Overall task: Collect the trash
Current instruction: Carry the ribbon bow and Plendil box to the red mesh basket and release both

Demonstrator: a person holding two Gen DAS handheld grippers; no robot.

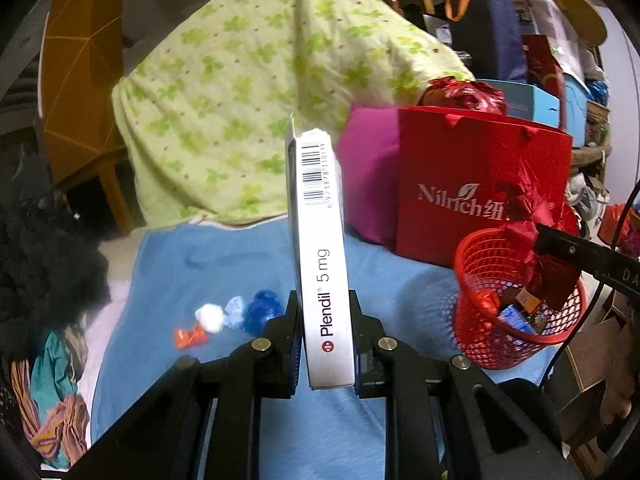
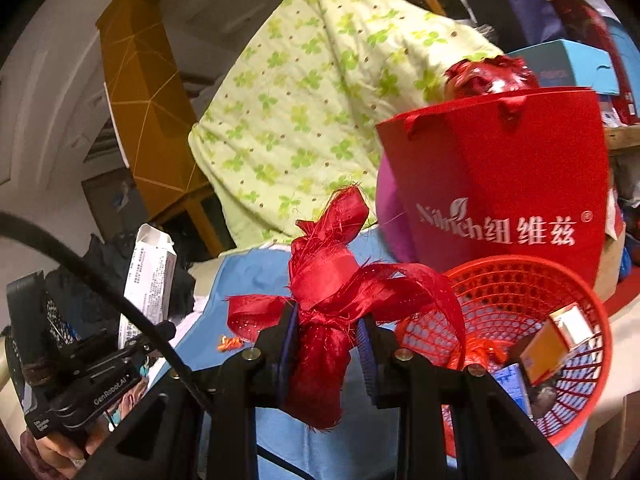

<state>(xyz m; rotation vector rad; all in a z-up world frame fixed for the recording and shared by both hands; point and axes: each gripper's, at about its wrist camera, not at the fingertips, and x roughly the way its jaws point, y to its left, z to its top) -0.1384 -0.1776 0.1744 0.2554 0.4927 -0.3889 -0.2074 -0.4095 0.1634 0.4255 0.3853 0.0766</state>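
**Trash in both tongs, basket at lower right**

Trash here means a white Plendil box and a knot of red ribbon, each pinched, with more lying on the blue sheet.

Left wrist view: the left tongs point forward and level from the bottom centre, their two pads pressed against the flat faces of the box, which stands on edge and reaches up to mid-frame. At lower left of the box lie four small scraps on the sheet: an orange wrapper, a white wad, a pale blue scrap and a dark blue scrap. The red mesh basket sits at lower right, holding a few cartons, with the right tongs' dark body just above its rim. Behind it stands a red paper bag.

Right wrist view: the right tongs rise from the bottom centre, squeezing the ribbon at its waist; frayed loops splay above the pads. The basket lies just right of them. Only this view shows the box's printed broad face, at the left edge, and the person's fingers under the left device.
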